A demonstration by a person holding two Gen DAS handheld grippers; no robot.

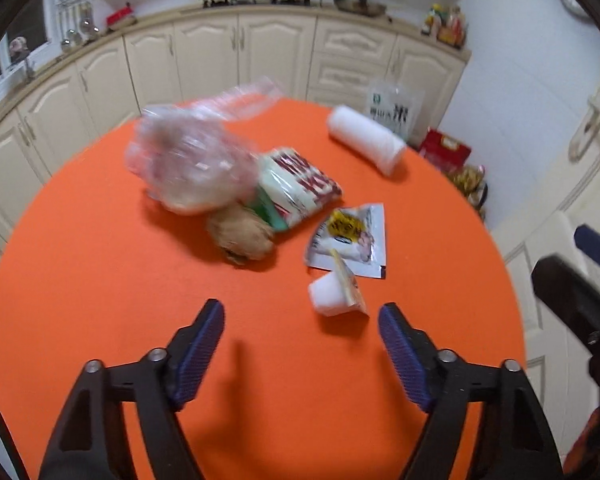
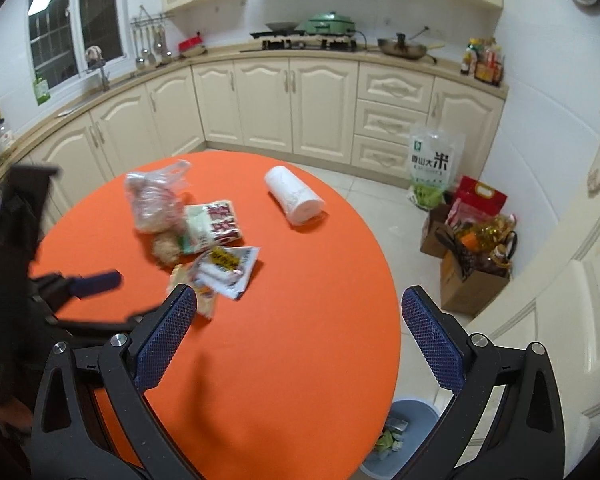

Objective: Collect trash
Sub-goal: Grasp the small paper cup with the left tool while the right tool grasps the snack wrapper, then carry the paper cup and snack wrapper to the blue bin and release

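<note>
Wrappers (image 1: 350,240), crumpled and torn, litter the orange table (image 1: 100,280); left claw (image 1: 301,322) and right claw (image 2: 299,306) both spread.

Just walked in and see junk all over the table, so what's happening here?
A person is collecting trash with two handheld grippers. Both the left gripper and right gripper hang open and empty over the orange table. Wrappers, a small white cup and a plastic bag lie untouched; a bin waits on the floor.
</note>
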